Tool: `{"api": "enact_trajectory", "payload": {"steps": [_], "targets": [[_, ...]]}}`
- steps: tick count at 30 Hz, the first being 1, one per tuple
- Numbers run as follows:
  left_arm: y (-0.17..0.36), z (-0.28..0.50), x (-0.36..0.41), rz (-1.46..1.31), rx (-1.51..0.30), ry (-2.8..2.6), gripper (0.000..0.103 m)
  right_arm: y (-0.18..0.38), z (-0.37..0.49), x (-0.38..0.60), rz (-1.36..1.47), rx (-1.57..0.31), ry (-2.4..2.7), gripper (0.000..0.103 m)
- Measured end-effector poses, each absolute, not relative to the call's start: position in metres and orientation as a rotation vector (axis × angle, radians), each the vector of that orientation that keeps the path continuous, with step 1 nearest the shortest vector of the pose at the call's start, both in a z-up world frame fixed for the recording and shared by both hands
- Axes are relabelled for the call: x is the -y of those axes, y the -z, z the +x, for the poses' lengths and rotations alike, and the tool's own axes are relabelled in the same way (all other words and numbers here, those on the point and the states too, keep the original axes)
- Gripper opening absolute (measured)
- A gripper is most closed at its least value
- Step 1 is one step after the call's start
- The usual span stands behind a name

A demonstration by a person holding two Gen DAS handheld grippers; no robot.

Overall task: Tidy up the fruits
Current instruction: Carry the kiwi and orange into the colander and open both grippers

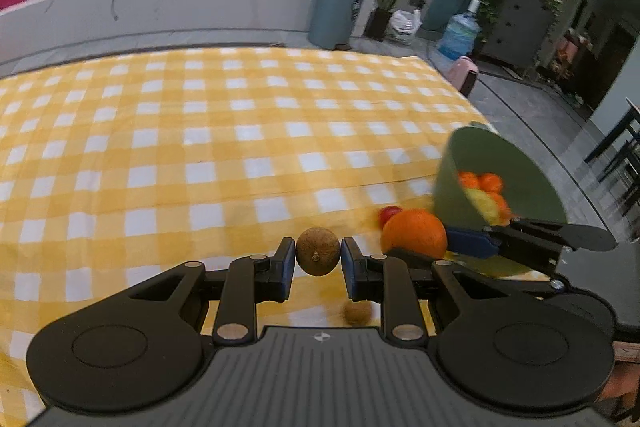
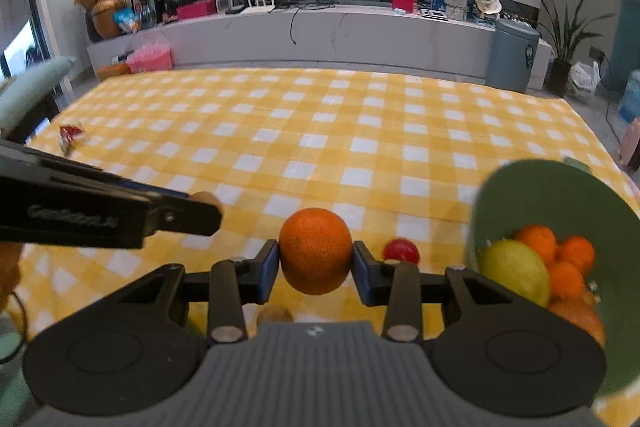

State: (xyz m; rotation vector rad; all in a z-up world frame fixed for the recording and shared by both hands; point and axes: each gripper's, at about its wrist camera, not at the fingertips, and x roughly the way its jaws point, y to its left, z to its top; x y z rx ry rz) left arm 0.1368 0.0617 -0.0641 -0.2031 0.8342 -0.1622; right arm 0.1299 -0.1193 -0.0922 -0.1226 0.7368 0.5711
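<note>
A round brown fruit (image 1: 318,251) sits clamped between the blue pads of my left gripper (image 1: 317,259), lifted above the yellow checked cloth (image 1: 200,147). My right gripper (image 2: 315,261) is shut on a large orange (image 2: 315,251), also off the cloth. Just right of it, a green bowl (image 2: 520,175) holds a lemon (image 2: 514,271) and several small oranges (image 2: 536,239). A small red fruit (image 2: 401,250) lies on the cloth between the orange and the bowl. A second brown fruit (image 1: 357,313) lies below the left gripper. The two grippers are side by side, with the left gripper (image 2: 200,207) showing in the right wrist view.
A red wrapper (image 2: 71,133) lies near the cloth's far left edge. The table's right edge runs just beyond the bowl, with a pink stool (image 1: 464,69) and dark chairs (image 1: 624,147) past it. A long grey cabinet (image 2: 320,31) and a bin (image 2: 514,55) stand behind the table.
</note>
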Motion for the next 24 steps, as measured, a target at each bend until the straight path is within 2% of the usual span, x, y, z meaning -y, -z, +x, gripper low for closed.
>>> {"api": "enact_trajectory", "payload": {"steps": [12,24], "targets": [[0.041,0.144,0.014,-0.111,-0.807,0.290,0.027,0.059,0.095,0.212,-0.125,-0.669,-0.487,0.036],[0.042,0.181,0.089,-0.002,-0.819,0.391,0.027,0.067,0.152,0.283,-0.250,-0.732,-0.359,0.036]]}}
